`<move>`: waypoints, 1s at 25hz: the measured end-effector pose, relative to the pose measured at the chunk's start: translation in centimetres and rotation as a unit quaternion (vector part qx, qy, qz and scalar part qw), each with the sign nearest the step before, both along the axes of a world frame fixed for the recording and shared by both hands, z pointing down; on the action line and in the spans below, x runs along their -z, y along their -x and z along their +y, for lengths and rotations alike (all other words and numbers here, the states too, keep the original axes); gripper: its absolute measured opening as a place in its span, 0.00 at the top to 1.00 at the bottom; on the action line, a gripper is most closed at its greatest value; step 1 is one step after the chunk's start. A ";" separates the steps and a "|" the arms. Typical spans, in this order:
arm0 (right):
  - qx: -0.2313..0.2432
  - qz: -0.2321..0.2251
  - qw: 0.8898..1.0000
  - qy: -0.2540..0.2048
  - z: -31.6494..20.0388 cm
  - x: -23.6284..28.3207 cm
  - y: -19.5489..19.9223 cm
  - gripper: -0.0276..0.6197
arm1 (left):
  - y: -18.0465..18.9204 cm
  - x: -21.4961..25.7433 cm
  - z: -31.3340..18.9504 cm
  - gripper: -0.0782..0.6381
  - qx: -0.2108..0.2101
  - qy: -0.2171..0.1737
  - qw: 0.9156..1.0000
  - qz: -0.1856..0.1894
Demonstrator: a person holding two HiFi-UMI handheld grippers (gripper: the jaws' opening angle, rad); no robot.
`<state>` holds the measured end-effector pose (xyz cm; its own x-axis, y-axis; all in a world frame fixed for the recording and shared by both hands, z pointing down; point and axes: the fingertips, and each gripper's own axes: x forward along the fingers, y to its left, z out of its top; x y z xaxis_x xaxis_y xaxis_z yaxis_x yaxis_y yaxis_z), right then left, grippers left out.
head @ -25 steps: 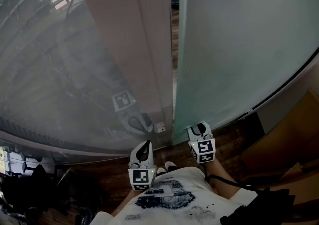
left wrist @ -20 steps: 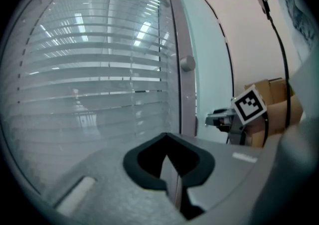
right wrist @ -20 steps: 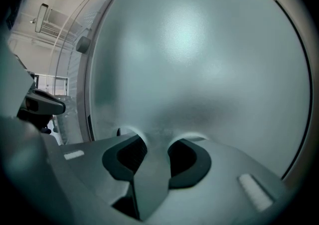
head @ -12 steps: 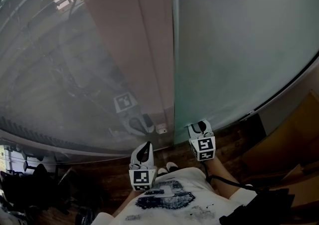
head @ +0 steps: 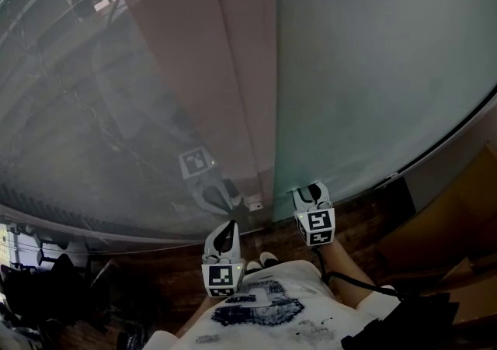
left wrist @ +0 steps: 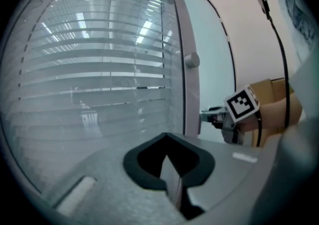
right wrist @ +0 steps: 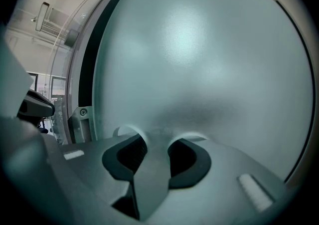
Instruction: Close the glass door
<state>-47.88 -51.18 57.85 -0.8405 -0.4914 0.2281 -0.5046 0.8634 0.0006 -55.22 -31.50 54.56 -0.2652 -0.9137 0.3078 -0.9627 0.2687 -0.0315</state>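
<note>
The right gripper is held low and almost flat, jaws a little apart, tips right at the bottom of the glass door. The door meets the post. The left gripper hangs beside it, jaws together and empty.

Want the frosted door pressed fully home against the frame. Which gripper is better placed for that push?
Right. The right gripper sits tips-first at the frosted glass door, near its closing edge by the door frame. The left gripper hangs short of the fixed blind-backed pane, off the door.
</note>
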 end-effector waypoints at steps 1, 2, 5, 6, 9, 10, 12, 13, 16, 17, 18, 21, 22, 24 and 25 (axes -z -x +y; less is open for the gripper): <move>0.000 -0.001 1.000 -0.001 0.0 0.0 0.0 0.77 | 0.0 -0.1 0.0 0.89 0.000 0.001 1.000 0.000; 0.000 -0.001 1.000 -0.001 0.0 0.0 -0.1 0.77 | 0.0 -0.1 0.0 0.89 -0.001 0.002 1.000 -0.001; -0.001 0.001 1.000 -0.001 0.1 -0.1 -0.3 0.77 | 0.1 -0.1 0.1 0.89 0.001 0.000 1.000 -0.001; 0.000 0.000 1.000 -0.001 0.2 0.0 -0.2 0.77 | 0.1 0.0 0.0 0.89 0.002 -0.002 1.000 0.000; 0.001 -0.004 1.000 -0.001 0.3 0.4 0.1 0.77 | 0.1 0.1 0.0 0.89 0.002 -0.003 1.000 0.000; 0.001 -0.003 1.000 -0.001 0.3 0.4 0.0 0.77 | 0.1 0.1 0.0 0.89 0.002 -0.002 1.000 -0.001; -0.002 0.001 1.000 -0.001 0.2 0.2 -0.1 0.77 | 0.1 0.0 0.1 0.89 0.002 0.000 1.000 -0.001; -0.002 0.001 1.000 -0.002 0.3 0.2 -0.1 0.77 | 0.2 0.0 0.1 0.89 0.003 0.000 1.000 0.000; 0.001 -0.003 1.000 -0.003 0.4 0.3 0.1 0.77 | 0.1 0.0 0.2 0.89 0.005 -0.002 1.000 0.001; 0.001 -0.002 1.000 -0.004 0.4 0.3 0.1 0.77 | 0.1 0.0 0.2 0.89 0.005 -0.001 1.000 0.000; -0.001 -0.001 1.000 -0.005 0.3 0.4 0.1 0.77 | 0.1 0.0 0.2 0.89 0.004 0.000 1.000 -0.001; -0.002 0.000 1.000 -0.005 0.4 0.4 0.1 0.77 | 0.1 -0.1 0.4 0.89 0.006 0.003 1.000 0.002; -0.001 0.000 1.000 -0.004 0.5 0.4 0.1 0.77 | 0.1 -0.1 0.5 0.89 0.007 0.003 1.000 0.002; 0.002 -0.002 1.000 -0.003 0.7 0.3 0.3 0.77 | 0.0 -0.1 0.5 0.89 0.006 0.003 1.000 0.000; 0.004 -0.003 1.000 -0.003 0.8 0.3 0.4 0.77 | 0.0 -0.2 0.6 0.89 0.006 0.003 1.000 -0.001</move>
